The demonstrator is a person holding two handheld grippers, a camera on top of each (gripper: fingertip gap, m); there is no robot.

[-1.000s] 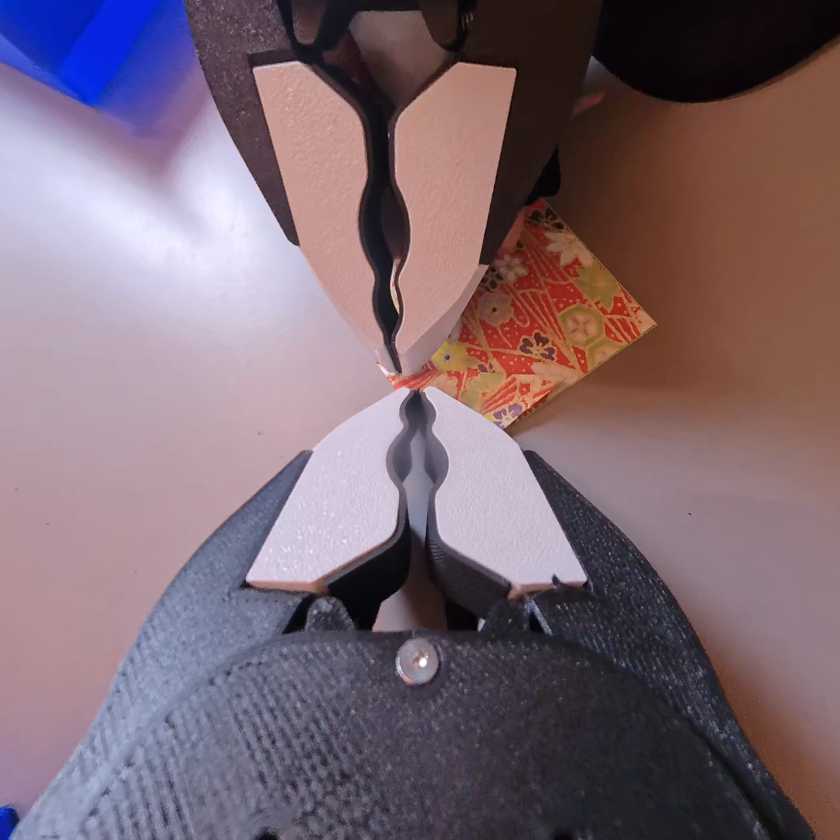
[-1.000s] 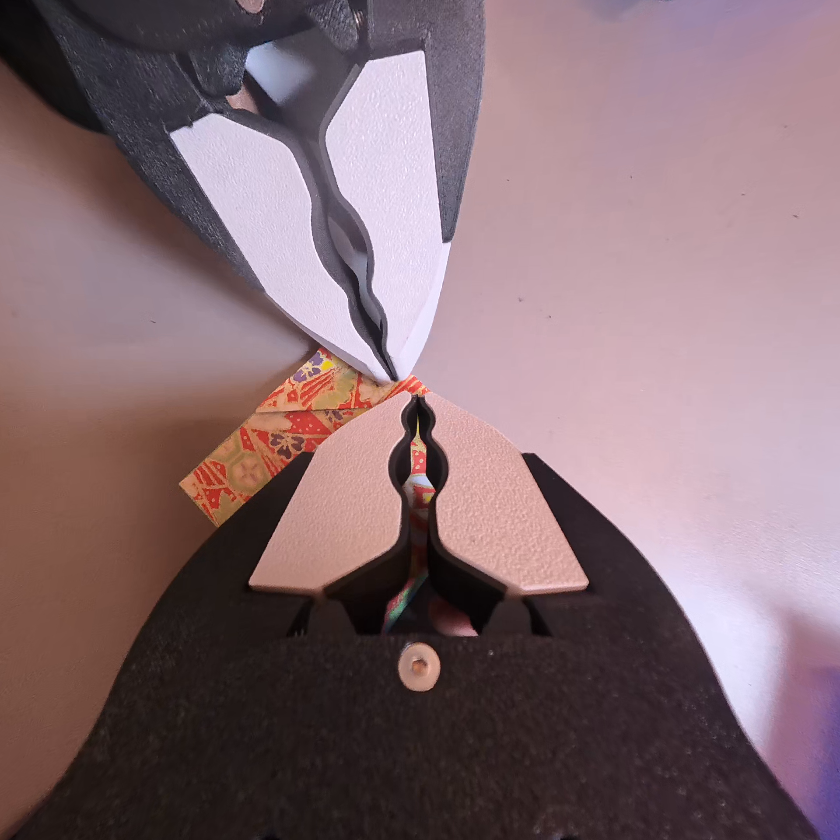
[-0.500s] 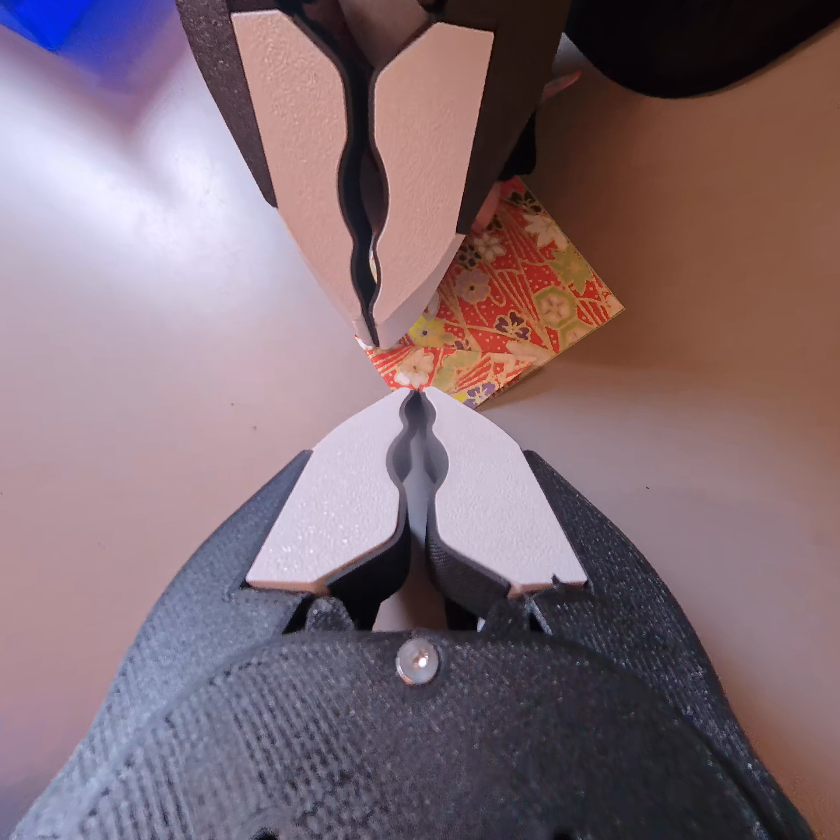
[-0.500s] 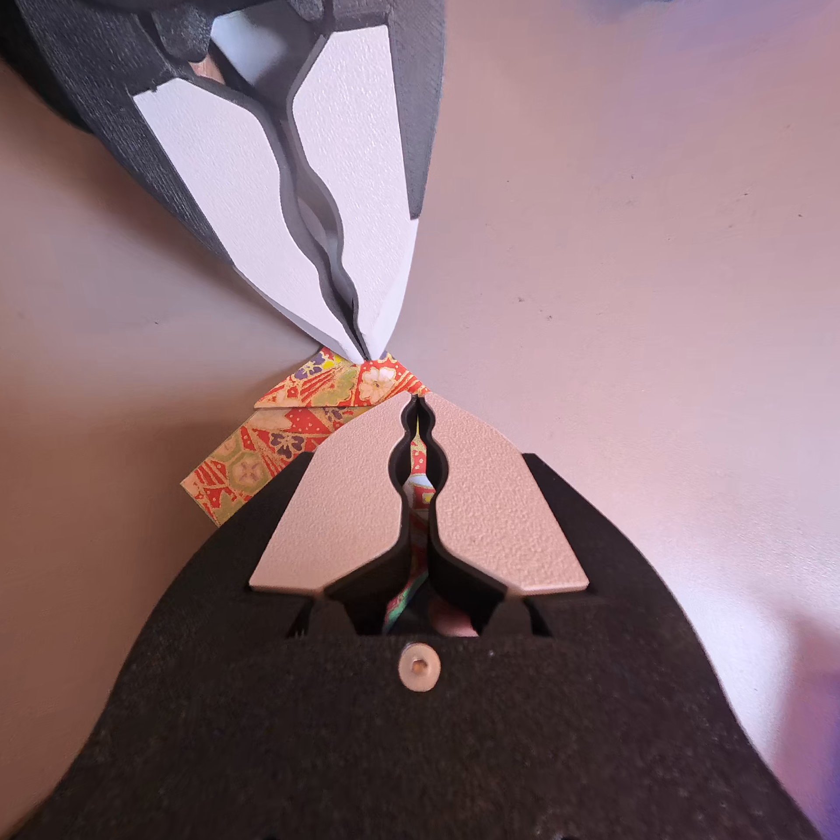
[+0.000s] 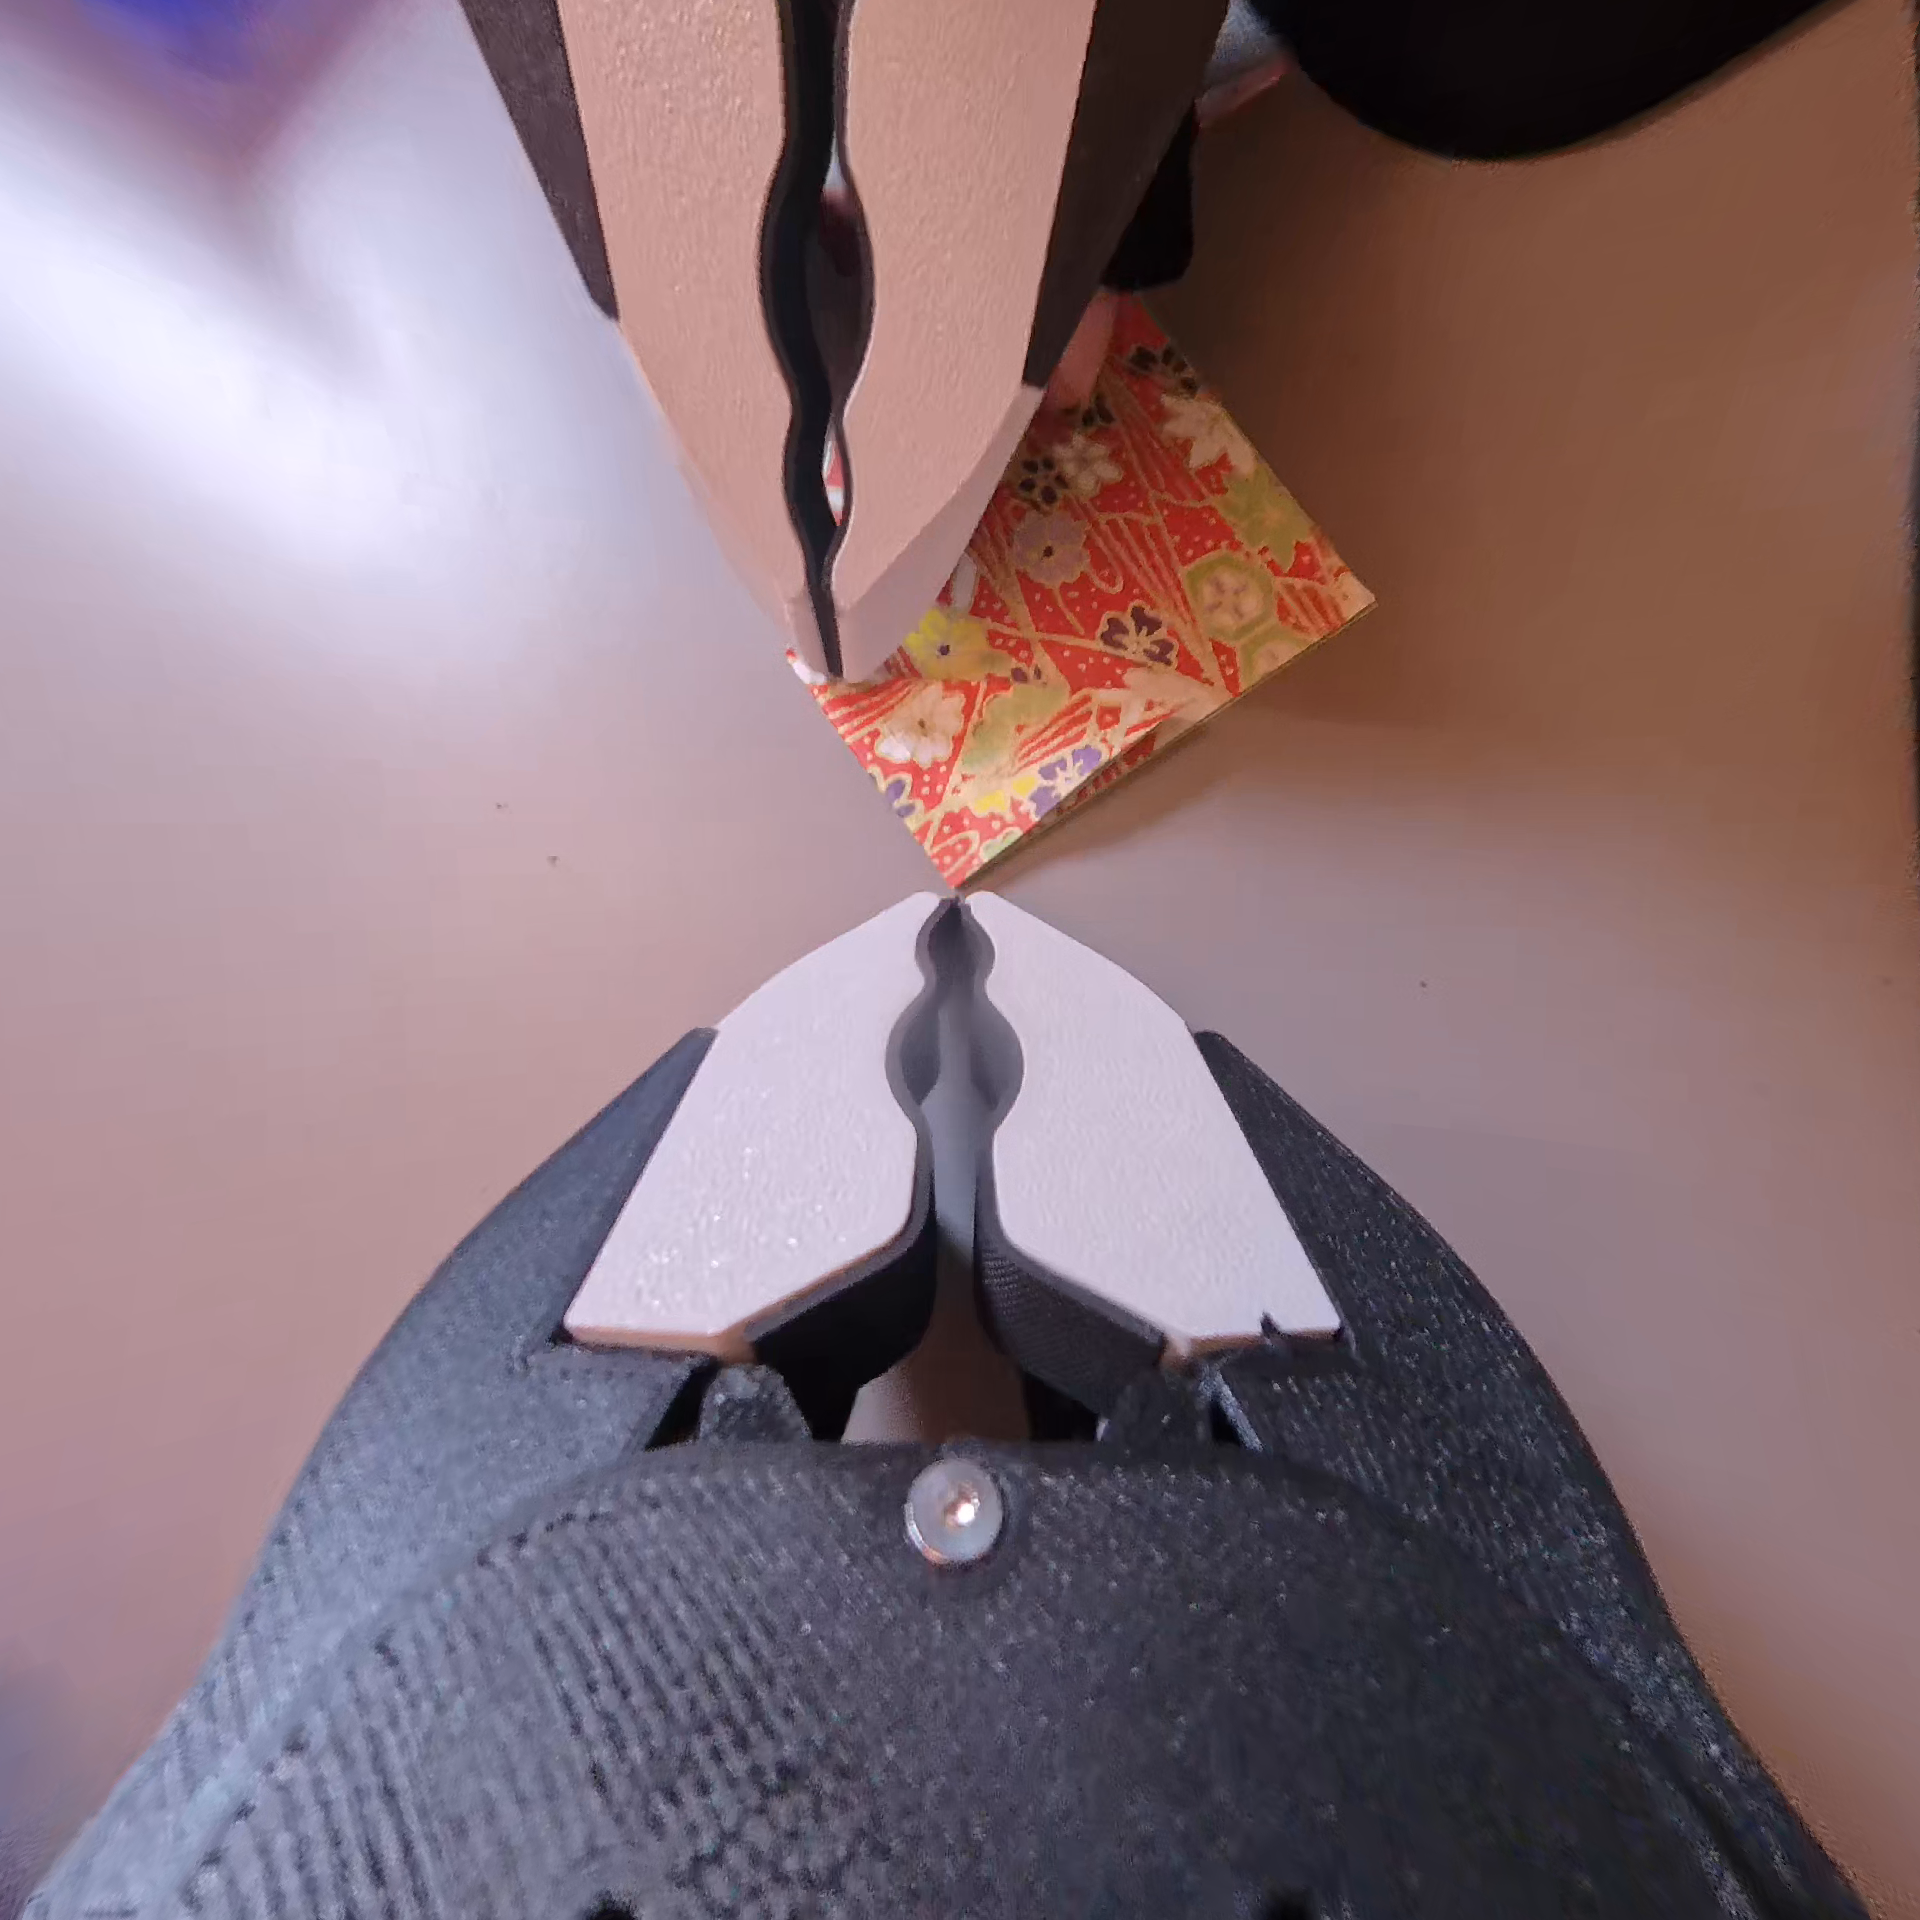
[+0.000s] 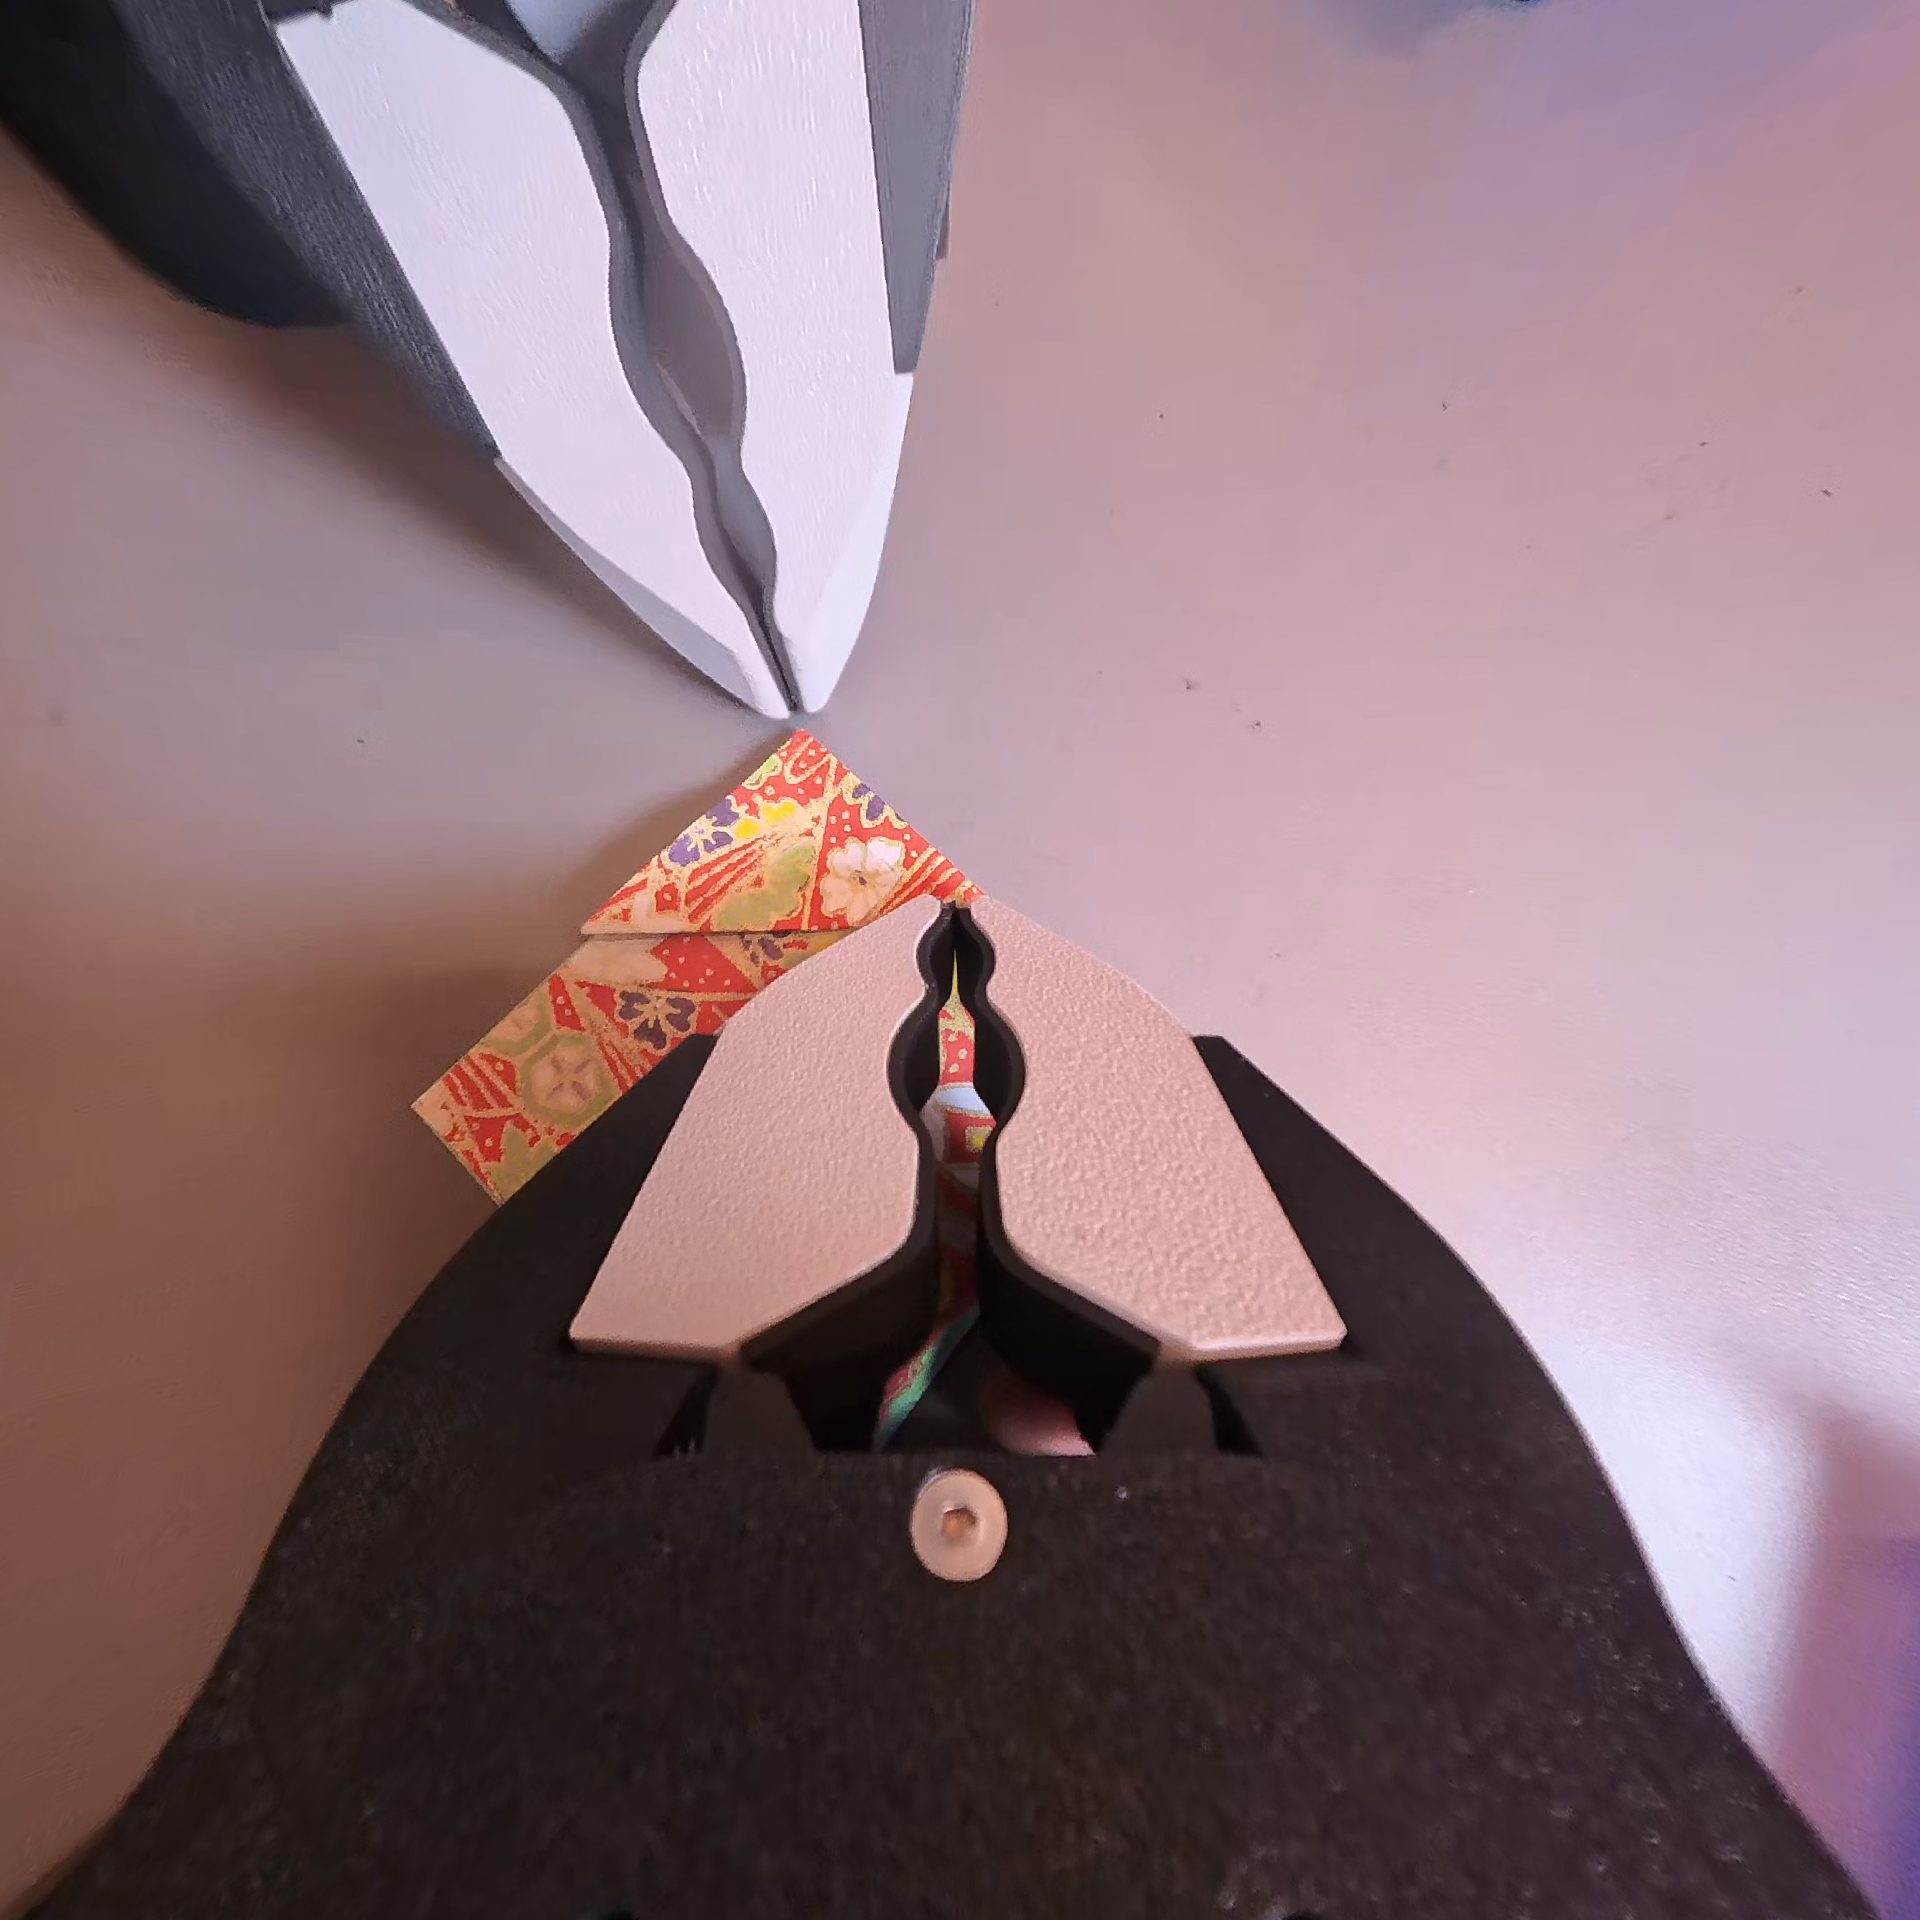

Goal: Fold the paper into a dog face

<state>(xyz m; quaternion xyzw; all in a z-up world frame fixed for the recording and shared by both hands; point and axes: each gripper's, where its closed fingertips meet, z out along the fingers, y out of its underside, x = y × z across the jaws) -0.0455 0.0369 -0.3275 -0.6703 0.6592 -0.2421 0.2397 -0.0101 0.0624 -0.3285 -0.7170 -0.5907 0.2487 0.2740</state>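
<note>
Item: folded patterned paper (image 5: 1091, 665), flat on the surface (image 5: 364, 727). Right claw (image 6: 954, 909) was closed over it, paper showing between its fingers. Left claw (image 5: 954, 906) was closed, empty, just off the paper's near corner.

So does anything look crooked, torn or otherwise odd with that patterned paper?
Nothing stands out. The paper is folded, untorn and lies on the table. The right gripper, shut, presses on it; the left gripper, also shut, sits just off its corner.
</note>
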